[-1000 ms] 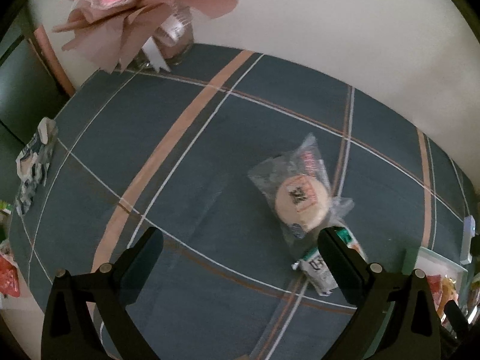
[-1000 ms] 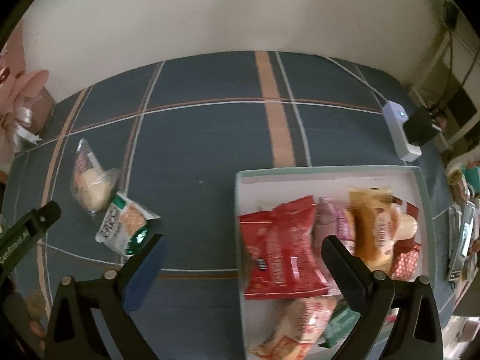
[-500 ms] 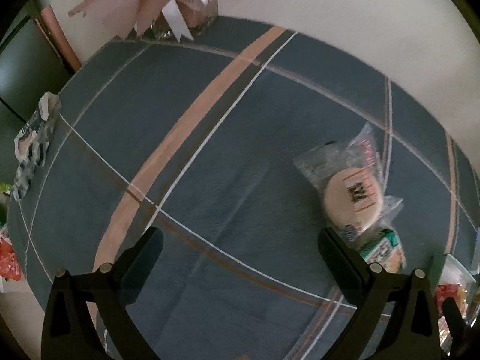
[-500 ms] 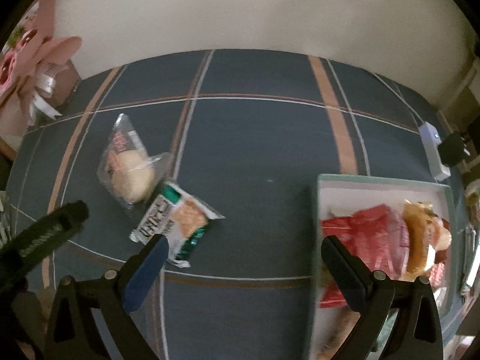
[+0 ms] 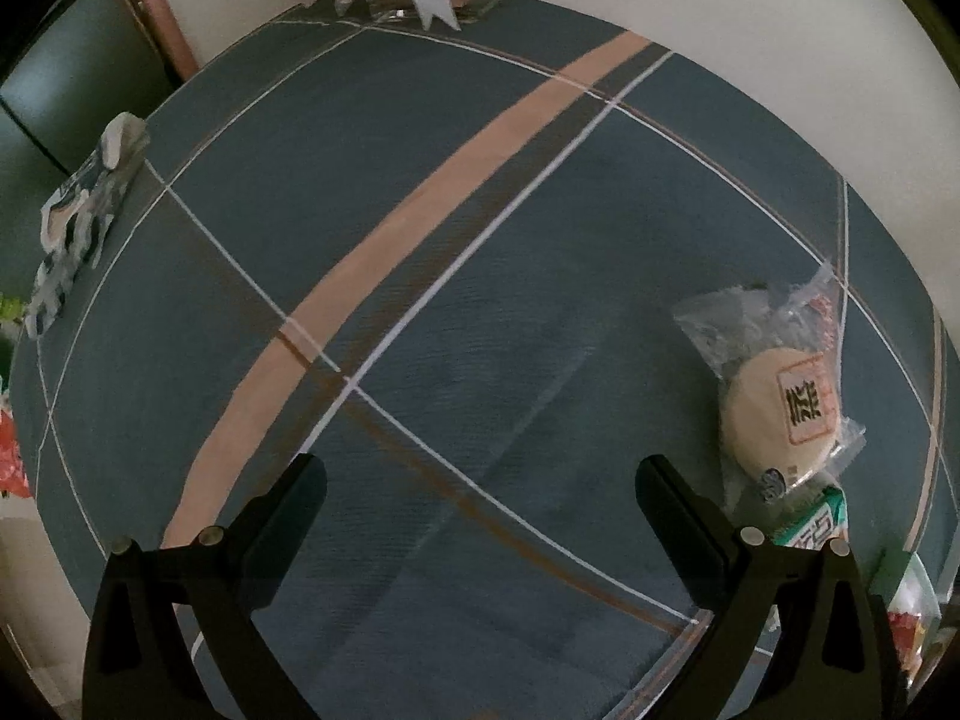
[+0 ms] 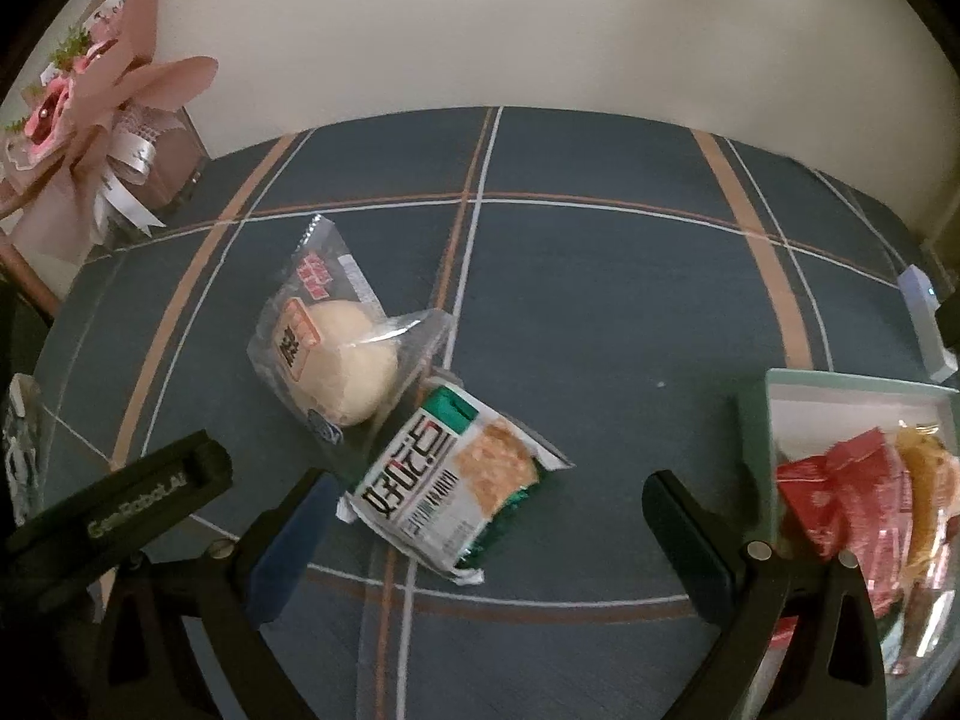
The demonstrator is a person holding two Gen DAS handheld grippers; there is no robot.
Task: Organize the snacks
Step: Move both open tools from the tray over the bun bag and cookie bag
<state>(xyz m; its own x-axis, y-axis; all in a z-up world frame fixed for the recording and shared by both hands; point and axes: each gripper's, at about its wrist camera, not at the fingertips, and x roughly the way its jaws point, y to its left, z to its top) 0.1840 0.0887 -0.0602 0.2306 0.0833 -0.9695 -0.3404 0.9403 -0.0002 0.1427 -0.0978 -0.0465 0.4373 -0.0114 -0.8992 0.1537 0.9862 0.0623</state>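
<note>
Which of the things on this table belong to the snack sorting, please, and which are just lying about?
Job: clear-wrapped round bun; green-and-white cracker packet; snack tray, red packet inside; right gripper, open; left gripper, open.

Lying about: pink bouquet; white adapter; patterned packet at table edge.

Open left gripper [image 5: 480, 498] near bun packet [image 5: 780, 402]

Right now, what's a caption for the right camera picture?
Open right gripper over green packet, bun beside, tray right.
</note>
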